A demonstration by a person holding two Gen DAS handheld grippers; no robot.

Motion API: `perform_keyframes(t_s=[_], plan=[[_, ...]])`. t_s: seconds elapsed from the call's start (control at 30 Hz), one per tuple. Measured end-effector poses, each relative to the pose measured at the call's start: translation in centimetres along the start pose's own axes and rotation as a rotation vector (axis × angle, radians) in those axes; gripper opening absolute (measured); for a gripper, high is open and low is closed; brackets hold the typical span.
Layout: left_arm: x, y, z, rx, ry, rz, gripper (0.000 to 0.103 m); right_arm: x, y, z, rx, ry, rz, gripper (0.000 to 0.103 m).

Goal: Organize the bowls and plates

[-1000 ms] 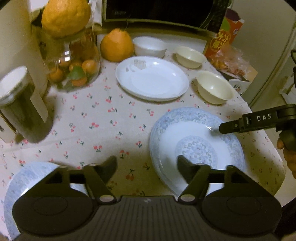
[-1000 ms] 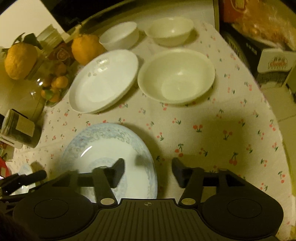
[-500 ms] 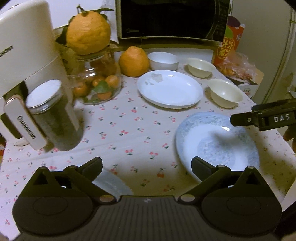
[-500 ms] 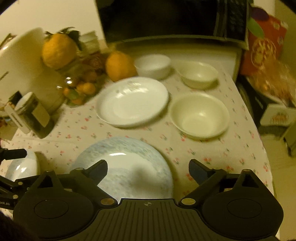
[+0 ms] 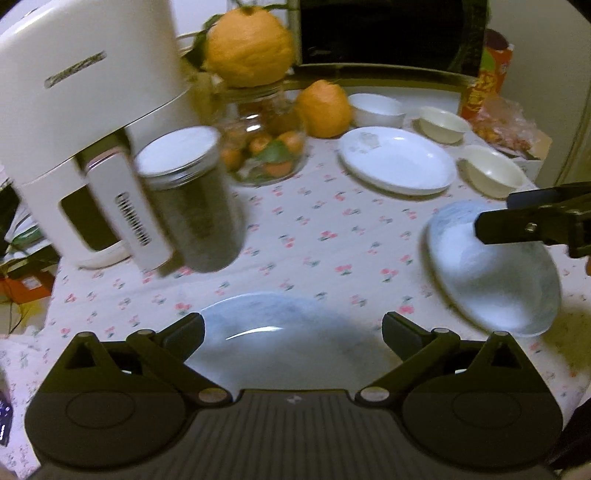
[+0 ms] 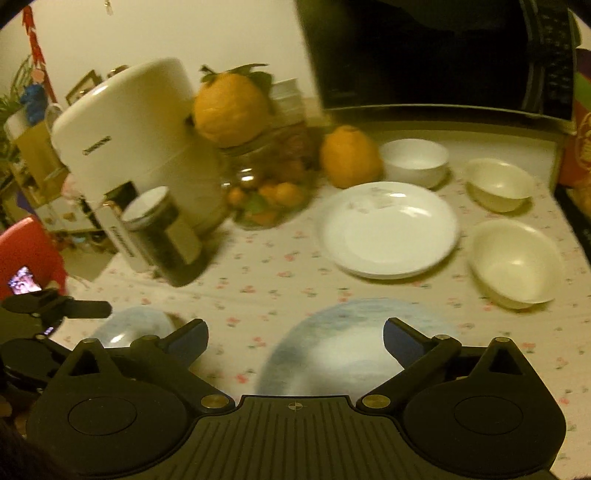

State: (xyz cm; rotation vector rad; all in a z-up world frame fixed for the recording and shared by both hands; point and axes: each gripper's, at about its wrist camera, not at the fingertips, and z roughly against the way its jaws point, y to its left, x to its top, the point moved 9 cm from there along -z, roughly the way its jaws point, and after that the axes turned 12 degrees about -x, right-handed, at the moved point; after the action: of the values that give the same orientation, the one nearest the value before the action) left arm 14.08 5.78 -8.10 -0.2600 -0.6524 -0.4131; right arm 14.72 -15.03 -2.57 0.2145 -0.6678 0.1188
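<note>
A blue-patterned plate [image 5: 288, 332] lies on the cherry-print tablecloth just below my left gripper [image 5: 293, 328], which is open wide and touches nothing. A second blue-patterned plate [image 5: 495, 266] lies to its right, under my right gripper's fingers [image 5: 535, 221]. In the right wrist view that plate [image 6: 343, 354] shows between the jaws of my right gripper [image 6: 295, 332]; they are opening and do not touch it. Further back are a white plate [image 6: 388, 229], two cream bowls [image 6: 517, 262] [image 6: 498, 182] and a white bowl [image 6: 413, 162].
On the left stand a white appliance [image 5: 92, 110], a dark jar with a metal lid [image 5: 192, 199] and a glass jar of small oranges [image 5: 266, 147] topped by a large citrus. Another citrus [image 5: 325, 107] and a microwave [image 5: 388, 33] are behind. Snack packs line the right edge.
Both grippers have opened wide and drawn back from the right blue plate. My left gripper has swung left over the other blue plate. The right view has risen and levelled.
</note>
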Motion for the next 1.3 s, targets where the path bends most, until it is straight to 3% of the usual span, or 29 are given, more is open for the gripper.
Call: perform_keyframes(t_s=[0.33,0.43,0.63,1.17,1.3], plan=[[-1.9,4.8,1.6,0.026,0.011,0.093,0.102,-1.1,6.7,0.0,0.142,-0.011,0.076,0.102],[-2.7,5.7,1.9,0.007,0.021,0.109,0.098,-2.0,8.8,-0.5,0.199,0.029,0.093,0.102],[-4.5,6.9,2.2,-0.04,0.06,0.129,0.089,-4.0,10.8,-1.9,0.222,0.111,0.102,0.102],[-6.7,8.7,1.6,-0.179,0.149,0.355,0.046,-6.4,12.9,-3.6,0.243,0.211,0.13,0.1],[-6.9,9.0,1.6,-0.162,0.154,0.36,0.038,-6.5,13.0,-3.7,0.262,0.239,0.101,0.087]])
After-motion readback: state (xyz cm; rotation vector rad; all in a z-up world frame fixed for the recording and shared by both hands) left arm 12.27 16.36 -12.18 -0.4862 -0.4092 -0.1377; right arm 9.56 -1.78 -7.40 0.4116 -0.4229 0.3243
